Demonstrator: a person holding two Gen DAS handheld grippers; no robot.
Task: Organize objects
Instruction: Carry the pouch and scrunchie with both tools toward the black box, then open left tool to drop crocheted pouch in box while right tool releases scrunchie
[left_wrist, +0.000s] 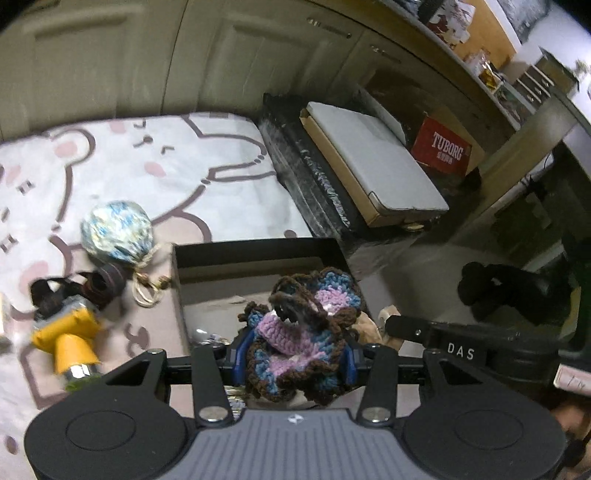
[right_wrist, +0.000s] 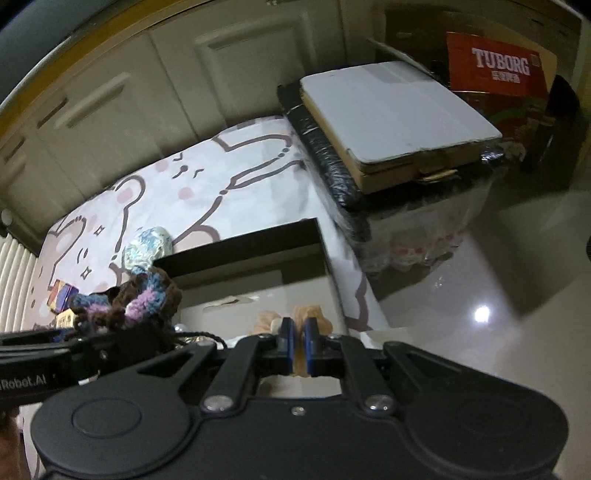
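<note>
My left gripper (left_wrist: 293, 356) is shut on a crocheted pouch (left_wrist: 299, 332) of purple, blue and brown yarn, held over the open black box (left_wrist: 255, 249). In the right wrist view the same pouch (right_wrist: 144, 299) shows at the left, above the box's black rim (right_wrist: 236, 245). My right gripper (right_wrist: 299, 341) is shut with nothing between its blue pads, over the box's inside near a beige soft item (right_wrist: 303, 314). On the bear-print cloth (left_wrist: 129, 162) left of the box lie a blue-white knitted ball pouch (left_wrist: 116, 230), a brown strap bundle (left_wrist: 99, 284) and a yellow tool (left_wrist: 70, 332).
A black-wrapped block (left_wrist: 310, 166) carrying a flat cardboard box with a white top (left_wrist: 373, 158) stands right of the cloth. Behind it is a red Tuborg carton (left_wrist: 441, 147). Cream cabinet doors (left_wrist: 147, 55) close off the back. Glossy floor (right_wrist: 498, 277) lies at the right.
</note>
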